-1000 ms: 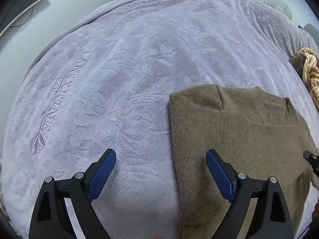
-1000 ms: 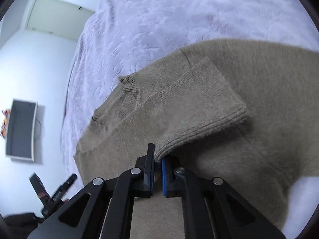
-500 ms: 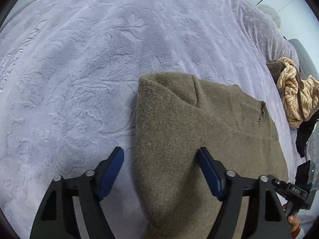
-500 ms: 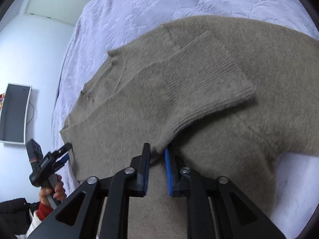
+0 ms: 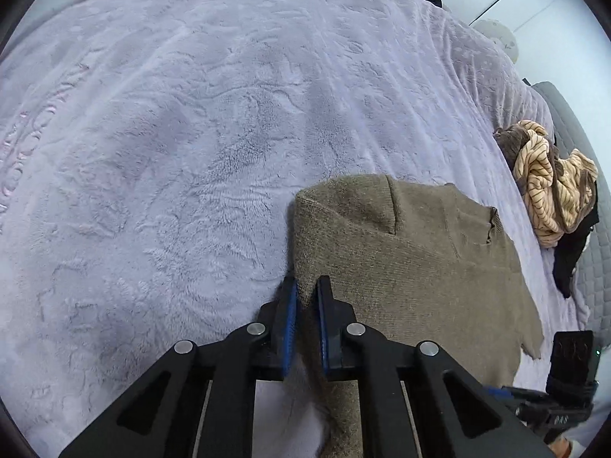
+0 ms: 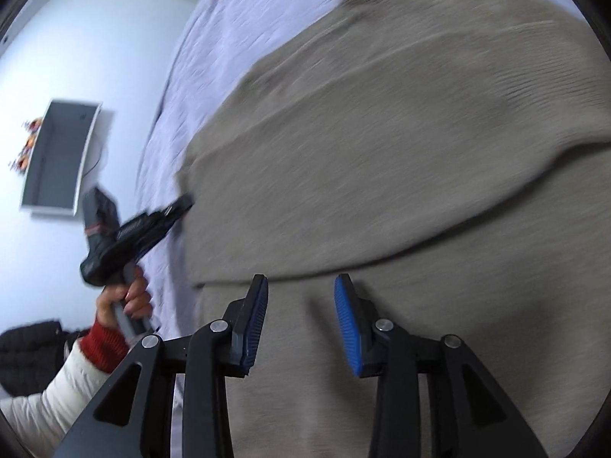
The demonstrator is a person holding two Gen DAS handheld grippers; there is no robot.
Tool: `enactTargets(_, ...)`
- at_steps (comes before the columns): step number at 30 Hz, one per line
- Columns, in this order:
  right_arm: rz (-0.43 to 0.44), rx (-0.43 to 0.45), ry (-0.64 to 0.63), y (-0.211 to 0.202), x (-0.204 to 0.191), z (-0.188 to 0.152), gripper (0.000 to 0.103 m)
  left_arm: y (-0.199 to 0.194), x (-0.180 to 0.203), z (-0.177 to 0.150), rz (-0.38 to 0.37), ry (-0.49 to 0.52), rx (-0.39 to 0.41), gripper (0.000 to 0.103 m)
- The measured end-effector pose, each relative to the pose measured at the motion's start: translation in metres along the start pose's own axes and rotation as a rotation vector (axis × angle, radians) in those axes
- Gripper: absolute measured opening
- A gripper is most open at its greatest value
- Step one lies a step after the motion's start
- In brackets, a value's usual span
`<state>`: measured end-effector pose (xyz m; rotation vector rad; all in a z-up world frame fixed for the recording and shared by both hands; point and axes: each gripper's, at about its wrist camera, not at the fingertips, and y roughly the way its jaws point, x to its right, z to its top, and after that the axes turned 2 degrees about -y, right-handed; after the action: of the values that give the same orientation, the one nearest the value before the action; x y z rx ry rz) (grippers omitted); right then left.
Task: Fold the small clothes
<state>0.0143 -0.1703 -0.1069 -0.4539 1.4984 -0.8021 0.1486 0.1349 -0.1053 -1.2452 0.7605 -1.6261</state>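
Now that the left gripper (image 5: 305, 297) has gone from spread wide to pinching the near edge of the olive-brown knitted sweater (image 5: 412, 267) on the lilac plush bedspread (image 5: 191, 152), the right gripper (image 6: 301, 297), beside the folded-in sleeve, has let go and stands parted, so another fold looks imminent.

sweater (image 5: 412, 267) | olive-brown knit, ribbed neckline | lies mostly flat on lavender bed (image 5: 191, 152), lower right of left wrist frame | left edge pinched and raised in closed jaws of left gripper (image 5: 306, 292) | fills most of right wrist frame (image 6: 382, 152), folded layer on top, blurred
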Motion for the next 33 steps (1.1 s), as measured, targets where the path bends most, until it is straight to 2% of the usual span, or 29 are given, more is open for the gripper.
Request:
enactTargets(5, 0.144, -0.078, -0.013, 0.072, -0.055, -0.003, 0.04, -0.02, 0.006, -0.006, 0.093, 0.03, 0.031, 0.011)
enactTargets(10, 0.123, -0.064, 0.036, 0.113, -0.069, 0.006, 0.038, -0.049, -0.006, -0.016, 0.138, 0.005, 0.066, 0.012)
enactTargets(11, 0.12, -0.054, 0.038, 0.115, -0.071, 0.009, 0.018, -0.054, -0.008, -0.019, 0.153, 0.002, 0.07, 0.012)
enactTargets(12, 0.113, -0.051, 0.03, 0.118, -0.074, 0.01, 0.008, -0.058, -0.011, -0.022, 0.165, -0.003, 0.072, 0.012)
enactTargets(14, 0.107, -0.051, -0.004, 0.125, -0.086, 0.011, 0.008, -0.066, -0.017, -0.029, 0.178, -0.006, 0.084, 0.012)
enactTargets(15, 0.095, -0.058, -0.022, 0.13, -0.09, 0.011, 0.008, -0.067, -0.019, -0.033, 0.183, -0.003, 0.087, 0.02)
enactTargets(16, 0.079, -0.075, -0.035, 0.138, -0.094, 0.01, 0.008, -0.068, -0.02, -0.037, 0.193, 0.0, 0.085, 0.066)
enactTargets(17, 0.063, -0.091, -0.036, 0.144, -0.093, 0.008, 0.009, -0.069, -0.021, -0.041, 0.222, -0.001, 0.089, 0.103)
enactTargets(18, 0.045, -0.105, -0.032, 0.149, -0.093, 0.008, 0.011, -0.072, -0.02, -0.047, 0.259, -0.002, 0.113, 0.102)
enactTargets(22, 0.003, -0.127, -0.087, 0.149, -0.106, 0.003, 0.011, -0.078, -0.017, -0.062, 0.222, -0.006, 0.095, 0.102)
enactTargets(27, -0.069, -0.137, -0.169, 0.121, -0.113, -0.013, 0.011, -0.079, -0.002, -0.076, 0.234, 0.006, 0.064, 0.102)
enactTargets(30, -0.106, -0.107, -0.158, 0.092, -0.102, -0.026, 0.011, -0.074, 0.009, -0.087, 0.221, 0.009, 0.018, 0.102)
enactTargets(33, -0.173, -0.02, -0.147, 0.044, -0.081, -0.035, 0.012, -0.065, 0.021, -0.099, 0.228, 0.01, -0.021, 0.102)
